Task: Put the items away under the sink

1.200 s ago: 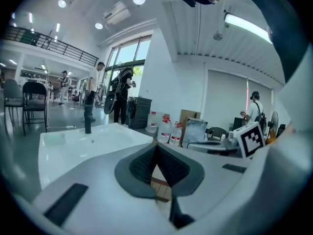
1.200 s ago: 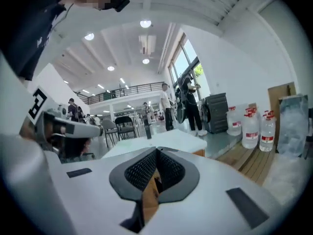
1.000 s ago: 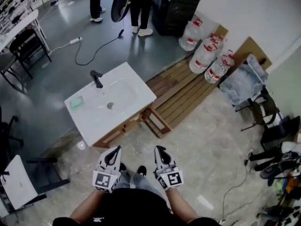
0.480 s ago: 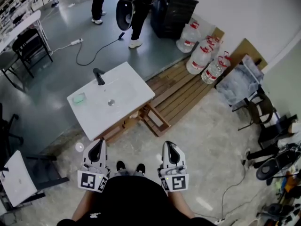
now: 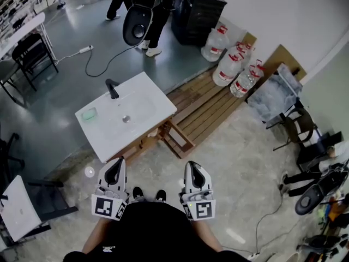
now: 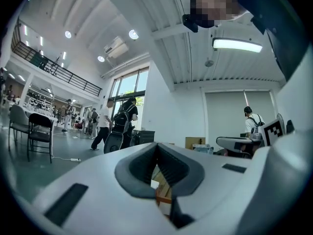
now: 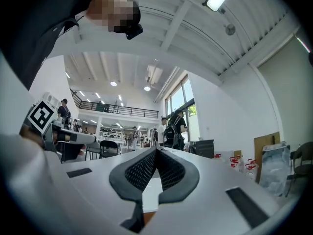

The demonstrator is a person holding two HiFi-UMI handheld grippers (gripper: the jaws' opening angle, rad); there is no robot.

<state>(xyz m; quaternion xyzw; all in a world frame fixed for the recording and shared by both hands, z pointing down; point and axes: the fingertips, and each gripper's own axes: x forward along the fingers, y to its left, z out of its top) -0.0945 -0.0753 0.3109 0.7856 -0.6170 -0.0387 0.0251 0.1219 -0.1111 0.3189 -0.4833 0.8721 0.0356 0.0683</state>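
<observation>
The white sink [image 5: 143, 125] stands on a wooden frame [image 5: 170, 134] on the floor ahead of me, with a black faucet [image 5: 111, 88] and a green pad [image 5: 89, 114] on its top. My left gripper [image 5: 116, 168] and right gripper [image 5: 194, 171] hover near my body, short of the sink and apart from it. Both are shut with nothing between the jaws. In the left gripper view the left gripper [image 6: 156, 146] has its tips meeting, and the same holds for the right gripper [image 7: 155, 151] in the right gripper view. My shoes [image 5: 147, 194] show between them.
A wooden pallet [image 5: 210, 108] lies right of the sink, with water jugs [image 5: 232, 64] and a black cabinet [image 5: 199, 12] behind it. People [image 5: 147, 10] walk at the far end near a floor cable [image 5: 101, 56]. Chairs [image 5: 32, 53] stand left; clutter [image 5: 322, 195] lies right.
Both grippers have drawn back toward my body and spread wider apart. The people at the far end have walked left. The sink has not moved.
</observation>
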